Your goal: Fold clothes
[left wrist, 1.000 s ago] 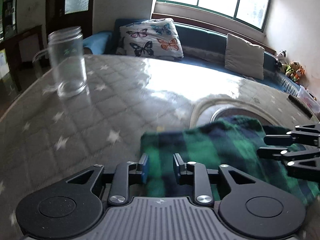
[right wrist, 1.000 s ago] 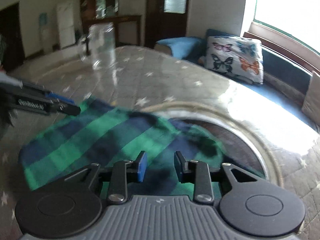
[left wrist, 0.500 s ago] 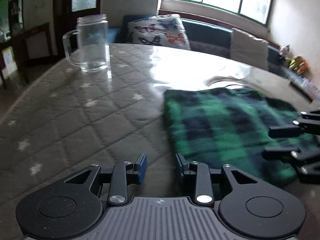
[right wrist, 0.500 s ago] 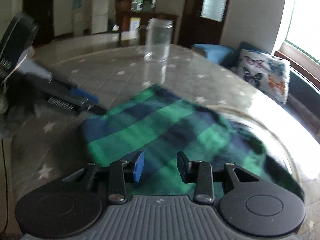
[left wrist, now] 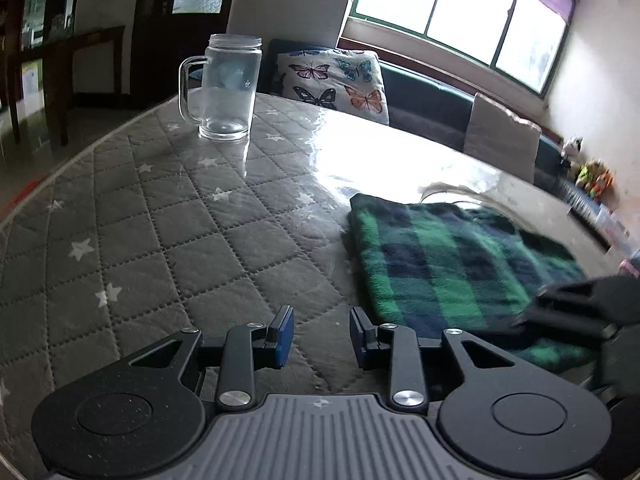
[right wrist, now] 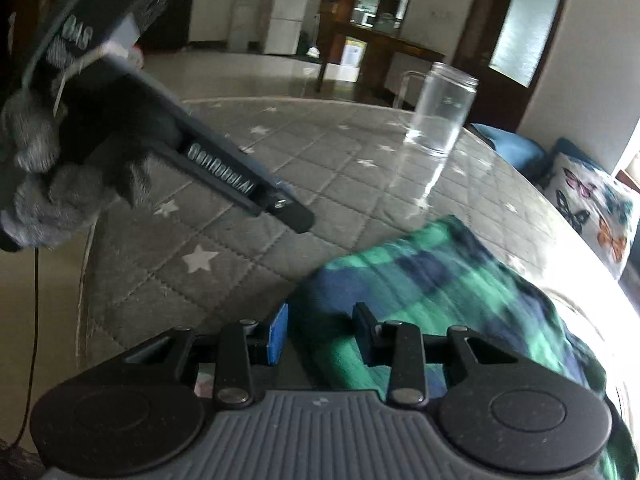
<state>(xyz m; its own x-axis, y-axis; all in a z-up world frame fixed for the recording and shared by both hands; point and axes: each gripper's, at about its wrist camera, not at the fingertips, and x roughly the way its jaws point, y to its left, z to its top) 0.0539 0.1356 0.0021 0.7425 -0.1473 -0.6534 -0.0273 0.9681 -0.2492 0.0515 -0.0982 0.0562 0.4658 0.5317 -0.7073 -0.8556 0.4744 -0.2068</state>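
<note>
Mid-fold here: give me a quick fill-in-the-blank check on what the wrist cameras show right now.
1. The folded cloth on the quilted table cover has a green and ____ check pattern.
2. The glass mug standing on the table is ____ of liquid.
3. The cushion behind the table is printed with ____.
4. Between the fingers of the left gripper there is only bare ____.

Missing words: navy blue; empty; butterflies; table cover

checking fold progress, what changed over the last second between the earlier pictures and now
The left hand-held gripper drew back off the folded green-and-navy plaid cloth onto bare quilted grey table cover; the right hand-held gripper shifted toward the cloth's near corner. Neither grips it. The clear glass mug stayed put.
</note>
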